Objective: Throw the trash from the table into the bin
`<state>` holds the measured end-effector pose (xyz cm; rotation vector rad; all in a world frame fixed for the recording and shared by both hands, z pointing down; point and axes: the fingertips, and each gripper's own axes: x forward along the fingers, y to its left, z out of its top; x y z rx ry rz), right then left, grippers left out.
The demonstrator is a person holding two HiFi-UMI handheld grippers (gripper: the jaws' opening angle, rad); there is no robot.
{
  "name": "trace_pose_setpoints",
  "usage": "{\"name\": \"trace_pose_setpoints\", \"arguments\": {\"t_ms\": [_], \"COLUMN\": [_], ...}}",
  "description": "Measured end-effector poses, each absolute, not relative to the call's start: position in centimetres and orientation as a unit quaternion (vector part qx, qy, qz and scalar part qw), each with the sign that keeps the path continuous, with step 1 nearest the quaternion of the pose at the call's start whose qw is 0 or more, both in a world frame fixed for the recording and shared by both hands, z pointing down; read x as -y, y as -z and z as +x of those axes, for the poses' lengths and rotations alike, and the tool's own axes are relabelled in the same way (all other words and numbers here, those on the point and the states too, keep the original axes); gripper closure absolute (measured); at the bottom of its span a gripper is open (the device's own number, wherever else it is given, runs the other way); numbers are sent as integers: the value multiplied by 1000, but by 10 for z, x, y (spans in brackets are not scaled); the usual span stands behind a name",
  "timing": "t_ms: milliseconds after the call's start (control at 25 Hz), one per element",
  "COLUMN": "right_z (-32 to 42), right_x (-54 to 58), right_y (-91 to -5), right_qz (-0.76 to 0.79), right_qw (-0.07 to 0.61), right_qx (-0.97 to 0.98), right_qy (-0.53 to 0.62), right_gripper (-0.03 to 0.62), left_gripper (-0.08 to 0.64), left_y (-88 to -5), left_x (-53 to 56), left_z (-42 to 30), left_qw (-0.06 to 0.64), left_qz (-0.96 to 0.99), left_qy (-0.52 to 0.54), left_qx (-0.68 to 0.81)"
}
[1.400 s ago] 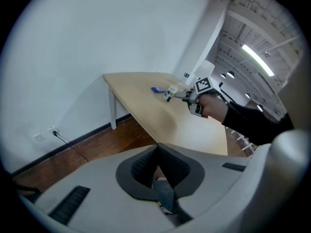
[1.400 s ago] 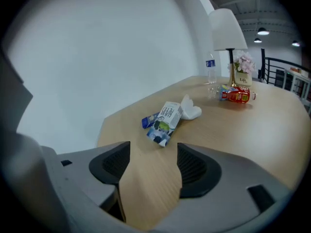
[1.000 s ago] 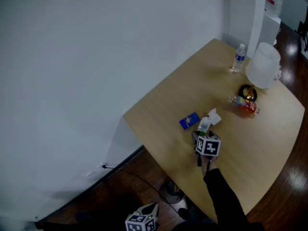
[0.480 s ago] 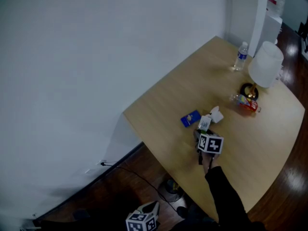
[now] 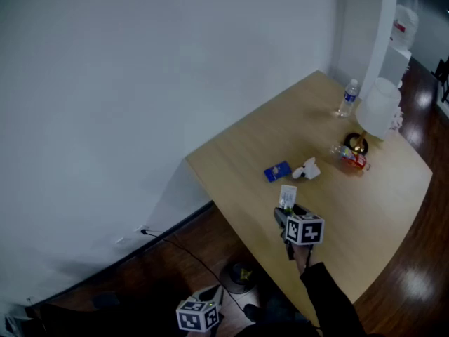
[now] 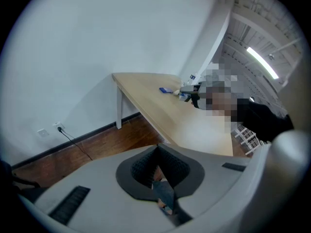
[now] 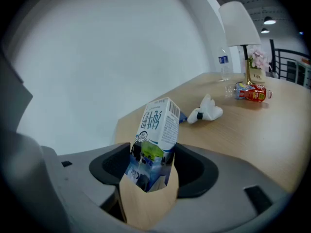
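My right gripper (image 5: 287,208) (image 7: 148,171) is shut on a white milk carton (image 5: 287,196) (image 7: 158,135) with blue and green print. Its jaws have just been closing on the carton. The carton hangs tilted above the near part of the wooden table (image 5: 238,153). A blue packet (image 5: 278,171), a crumpled white tissue (image 5: 306,169) (image 7: 206,110) and a red bottle (image 5: 351,157) (image 7: 252,92) on its side lie further back. A dark round bin (image 5: 242,276) stands on the floor below the table's near edge. My left gripper (image 5: 203,311) (image 6: 158,176) hangs low by the floor, pads together, nothing between them.
An upright water bottle (image 5: 347,98) (image 7: 223,64) and a lamp with a white shade (image 5: 379,107) (image 7: 238,23) stand at the table's far end. A white wall runs along the left. A black cable (image 5: 182,251) lies on the wooden floor.
The right gripper has lifted the carton off the table and drawn it back towards the near edge, away from the tissue and the blue packet. The left gripper has stayed put.
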<state>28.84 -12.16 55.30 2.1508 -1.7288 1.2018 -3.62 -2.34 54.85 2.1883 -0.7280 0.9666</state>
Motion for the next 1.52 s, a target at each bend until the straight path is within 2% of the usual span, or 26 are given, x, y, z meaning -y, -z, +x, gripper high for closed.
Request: {"name": "trace_pose_setpoints", "arguments": {"t_ms": [400, 880, 1280, 1520], "right_z": [143, 4, -31, -26], "right_x": [21, -61, -68, -59], "right_y": [-537, -582, -659, -747], "right_qz": [615, 484, 426, 418], "right_qw": [138, 232, 302, 326], "right_qx": [667, 727, 721, 692], "right_qy": [-397, -429, -456, -491], "right_gripper": [301, 302, 301, 301], "left_gripper": [555, 555, 555, 555], "left_y": [-563, -596, -643, -687], "left_x": [-25, -76, -90, -85], "left_z": [-86, -149, -164, -155], "left_qw": [341, 385, 418, 427], "left_qz": [827, 792, 770, 758], "left_qy": [-324, -308, -291, -300], "left_qx": [309, 360, 383, 391]}}
